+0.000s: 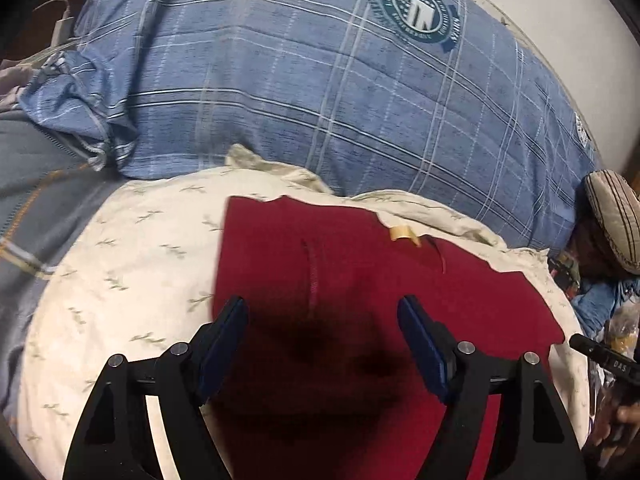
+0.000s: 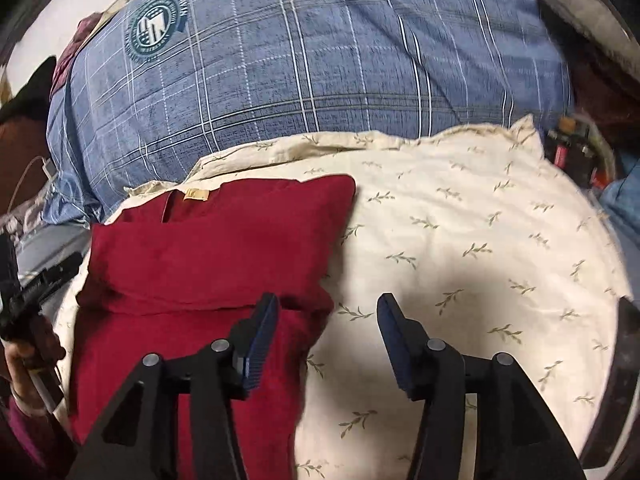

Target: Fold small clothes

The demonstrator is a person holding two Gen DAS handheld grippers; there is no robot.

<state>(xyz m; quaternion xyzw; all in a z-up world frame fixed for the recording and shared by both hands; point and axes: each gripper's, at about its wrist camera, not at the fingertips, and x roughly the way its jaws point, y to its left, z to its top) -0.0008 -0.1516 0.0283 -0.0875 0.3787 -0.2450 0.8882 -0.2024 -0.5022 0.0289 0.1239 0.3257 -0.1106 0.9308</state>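
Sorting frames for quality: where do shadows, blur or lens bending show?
Left wrist view: dark shadow on the red garment between the claw's fingers; edges bend. Right wrist view: shadow on the cream pillow, blur at the right border.

A cream pillow (image 1: 132, 248) printed with small green sprigs fills the middle and lower part of both views, and behind it, from about 10 to 2 o'clock, lies a big blue checked pillow (image 1: 320, 92) with a round teal badge (image 1: 418, 10). In the left wrist view a pale wall (image 1: 560, 12) shows at 1 o'clock, a striped cushion (image 1: 616, 220) sits at 3 o'clock beside a dim heap of clutter, and grey-blue bedding (image 1: 36, 184) with a white cable (image 1: 60, 12) lies from 9 to 10 o'clock. Light falls from above, throwing soft dark shadows on the cream cloth.
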